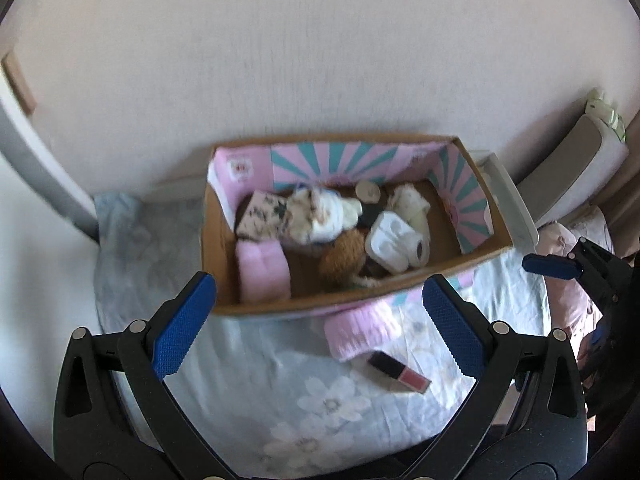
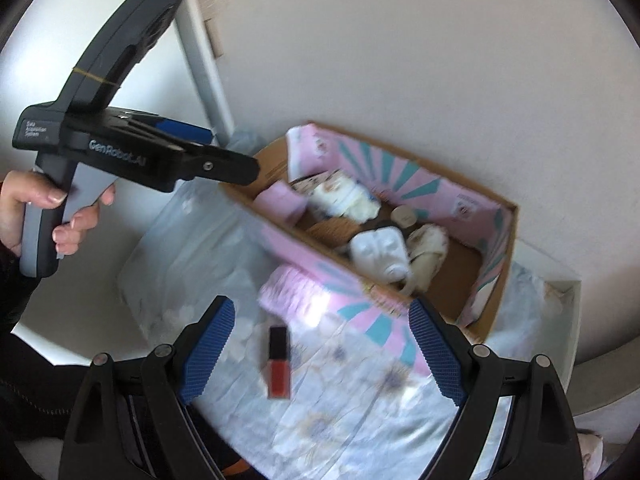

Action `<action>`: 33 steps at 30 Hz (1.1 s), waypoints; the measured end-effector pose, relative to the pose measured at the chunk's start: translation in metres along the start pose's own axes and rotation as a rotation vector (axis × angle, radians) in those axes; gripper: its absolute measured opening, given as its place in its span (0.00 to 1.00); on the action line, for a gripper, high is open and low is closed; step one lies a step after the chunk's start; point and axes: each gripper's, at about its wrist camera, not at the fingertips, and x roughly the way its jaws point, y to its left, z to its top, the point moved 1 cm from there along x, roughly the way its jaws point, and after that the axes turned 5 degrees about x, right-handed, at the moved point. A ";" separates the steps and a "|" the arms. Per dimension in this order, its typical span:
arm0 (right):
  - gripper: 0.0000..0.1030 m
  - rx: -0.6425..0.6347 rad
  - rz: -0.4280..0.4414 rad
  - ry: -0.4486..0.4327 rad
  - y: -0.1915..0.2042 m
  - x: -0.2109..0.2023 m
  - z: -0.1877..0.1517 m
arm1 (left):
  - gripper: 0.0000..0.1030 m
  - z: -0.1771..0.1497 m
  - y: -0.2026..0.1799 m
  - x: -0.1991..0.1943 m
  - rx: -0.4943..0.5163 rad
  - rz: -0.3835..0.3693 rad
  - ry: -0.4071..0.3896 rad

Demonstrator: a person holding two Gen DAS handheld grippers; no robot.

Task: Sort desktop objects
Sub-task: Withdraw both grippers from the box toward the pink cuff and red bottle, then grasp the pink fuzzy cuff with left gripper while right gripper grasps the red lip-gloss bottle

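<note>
Floral cloth [image 2: 360, 408] covers the surface. On it the lipstick tube [image 2: 277, 362] lies flat before the cardboard box [image 2: 496, 280], black cap toward the box. Both the left gripper [image 1: 320, 328] and the right gripper [image 2: 322, 350] are spread apart, grasping nothing.

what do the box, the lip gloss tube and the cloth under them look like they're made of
Box: cardboard, going by its raw brown inner walls and cut edges, with a printed pink and teal outer face.
Lip gloss tube: apparently clear plastic or glass over red contents, with a glossy black cap.
Cloth: thin, matte, wrinkled fabric with a pale floral print.
Both grippers are open and empty.
</note>
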 end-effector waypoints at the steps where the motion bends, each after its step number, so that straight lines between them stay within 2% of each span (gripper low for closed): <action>1: 0.84 -0.006 0.007 0.003 0.001 0.001 -0.005 | 1.00 -0.007 -0.002 0.002 -0.012 -0.001 0.005; 9: 0.84 -0.031 0.056 0.031 0.011 0.023 -0.046 | 1.00 -0.050 -0.009 0.032 -0.089 -0.025 0.061; 14: 0.83 -0.070 0.049 0.020 0.024 0.054 -0.080 | 1.00 -0.073 -0.016 0.080 -0.148 -0.069 0.126; 17: 0.69 -0.086 0.029 0.006 0.031 0.072 -0.093 | 1.00 -0.080 -0.019 0.107 -0.176 -0.081 0.126; 19: 0.65 -0.105 -0.006 0.000 0.036 0.087 -0.100 | 0.98 -0.082 -0.021 0.120 -0.186 -0.081 0.118; 21: 0.55 -0.111 -0.020 -0.005 0.037 0.095 -0.102 | 0.95 -0.085 -0.023 0.130 -0.190 -0.083 0.104; 23: 0.54 -0.113 -0.027 -0.009 0.039 0.103 -0.103 | 0.94 -0.087 -0.026 0.133 -0.192 -0.091 0.092; 25: 0.51 -0.111 -0.030 -0.016 0.039 0.107 -0.103 | 0.90 -0.089 -0.029 0.134 -0.184 -0.094 0.078; 28: 0.34 -0.123 -0.034 -0.013 0.042 0.113 -0.102 | 0.78 -0.091 -0.035 0.133 -0.176 -0.107 0.068; 29: 0.27 -0.134 -0.039 -0.009 0.043 0.115 -0.102 | 0.69 -0.092 -0.036 0.132 -0.172 -0.106 0.063; 30: 0.24 -0.140 -0.043 -0.007 0.044 0.116 -0.102 | 0.62 -0.092 -0.038 0.131 -0.165 -0.117 0.063; 33: 0.18 -0.153 -0.050 -0.013 0.047 0.115 -0.102 | 0.51 -0.093 -0.042 0.128 -0.160 -0.117 0.063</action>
